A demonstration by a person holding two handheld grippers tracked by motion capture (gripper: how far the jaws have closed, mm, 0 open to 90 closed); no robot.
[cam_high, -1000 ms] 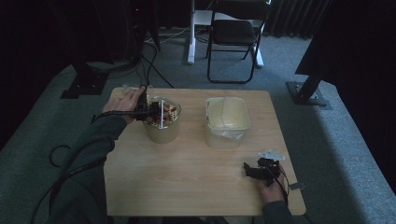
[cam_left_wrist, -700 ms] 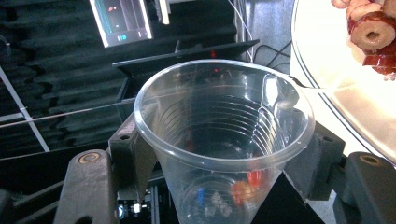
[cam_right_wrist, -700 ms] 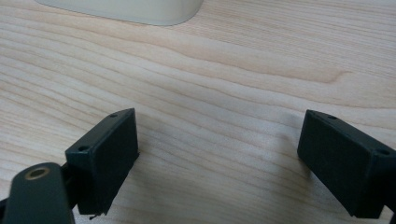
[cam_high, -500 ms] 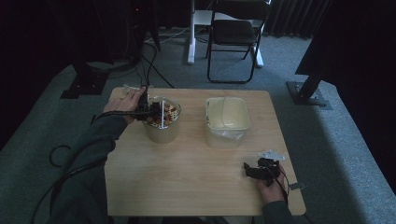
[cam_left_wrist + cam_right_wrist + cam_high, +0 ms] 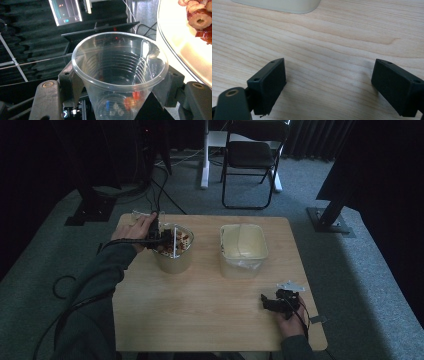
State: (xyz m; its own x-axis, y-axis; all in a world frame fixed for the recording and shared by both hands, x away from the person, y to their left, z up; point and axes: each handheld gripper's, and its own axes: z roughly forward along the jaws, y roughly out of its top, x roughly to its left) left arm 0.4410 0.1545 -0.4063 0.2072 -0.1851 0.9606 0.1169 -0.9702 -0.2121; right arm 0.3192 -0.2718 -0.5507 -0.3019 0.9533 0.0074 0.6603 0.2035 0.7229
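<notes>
My left gripper is held over the near-left rim of a cream tub that holds red-brown ring-shaped pieces. In the left gripper view, the left gripper is shut on a clear plastic cup, tilted, with a few small red and white bits at its bottom. The tub's rim and some of the ring-shaped pieces lie to the right of the cup. My right gripper rests low at the table's front right. In its own view the right gripper is open over bare wood.
A second cream tub stands at the middle right of the wooden table; its base shows ahead of the right gripper. Beyond the table are a folding chair and black stand bases on grey carpet.
</notes>
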